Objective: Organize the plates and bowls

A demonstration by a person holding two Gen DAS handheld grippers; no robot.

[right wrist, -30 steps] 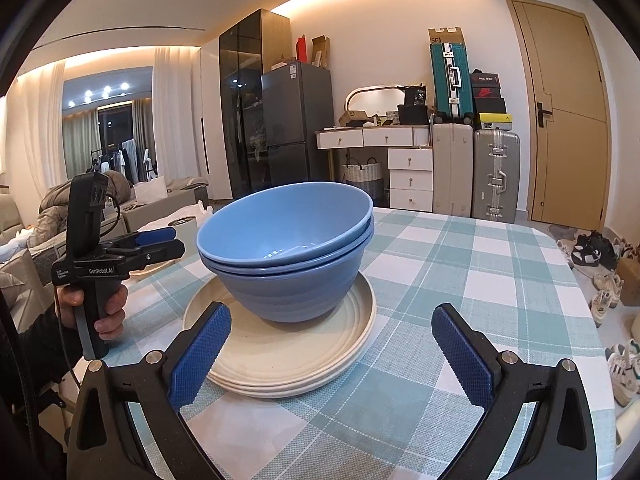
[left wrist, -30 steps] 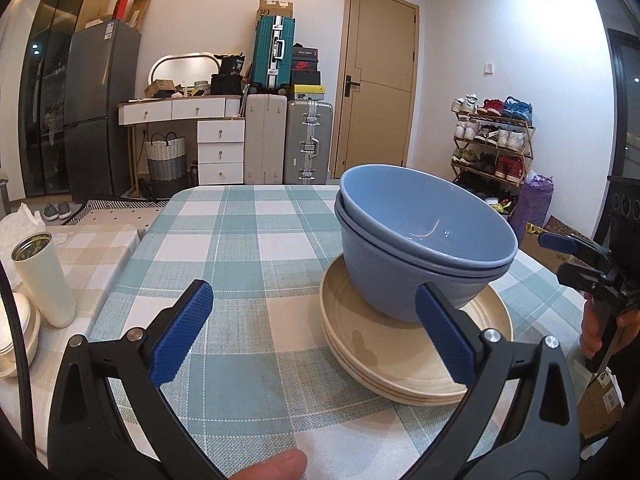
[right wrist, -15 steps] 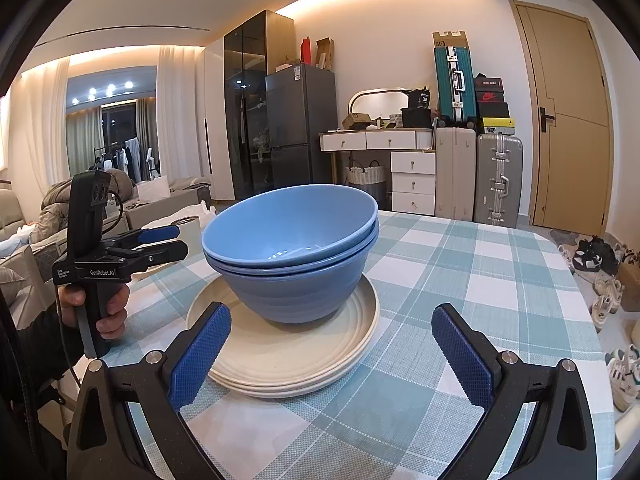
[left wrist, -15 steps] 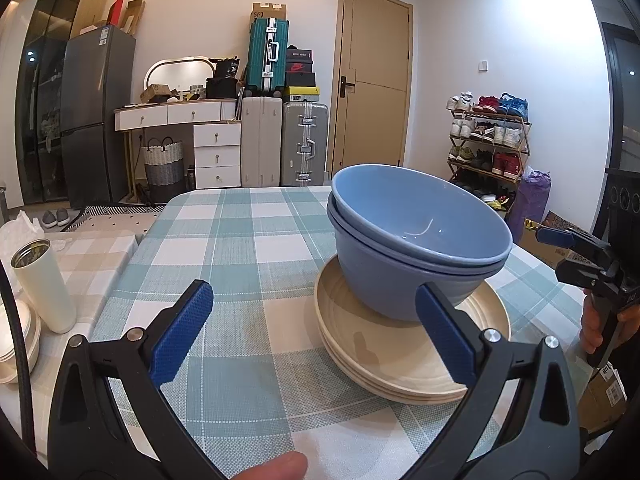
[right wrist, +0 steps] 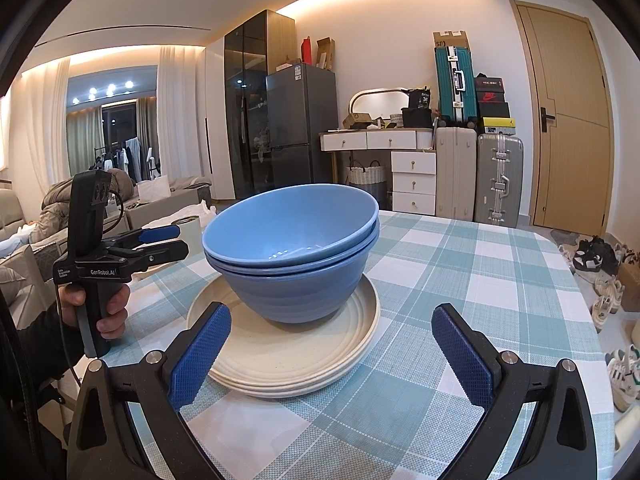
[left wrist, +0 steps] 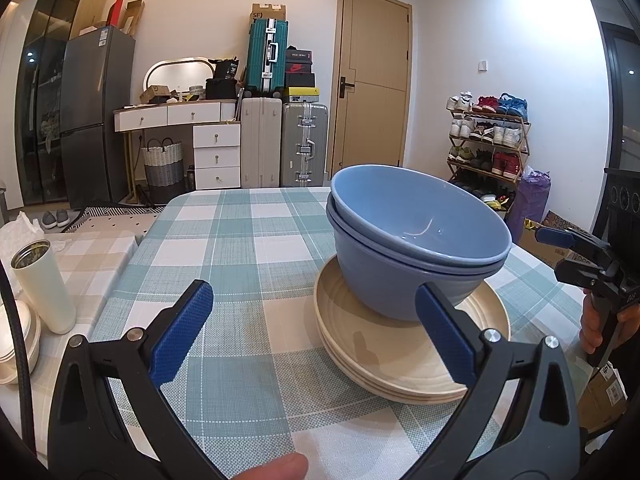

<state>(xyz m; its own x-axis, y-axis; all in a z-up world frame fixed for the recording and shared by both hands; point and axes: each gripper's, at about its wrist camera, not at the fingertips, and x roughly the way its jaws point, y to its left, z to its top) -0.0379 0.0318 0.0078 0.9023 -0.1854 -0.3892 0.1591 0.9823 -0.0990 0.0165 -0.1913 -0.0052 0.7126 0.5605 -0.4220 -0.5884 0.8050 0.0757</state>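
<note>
While both claws gape, blue bowls [left wrist: 416,240] just ahead, between them.

Nested blue bowls [right wrist: 292,236] on cream plates [right wrist: 296,364] (checked tablecloth [right wrist: 460,280])

Lower plates [right wrist: 288,384] mostly hidden.

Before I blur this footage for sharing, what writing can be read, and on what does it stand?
"GenRobot.AI": side of the left gripper.
"SF": cardboard box on the teal suitcase.
Small white print left of "GenRobot.AI": too small to read.
Fridge sticker: blurred.
Shoeboxes: a red swoosh logo, text unreadable.
</note>
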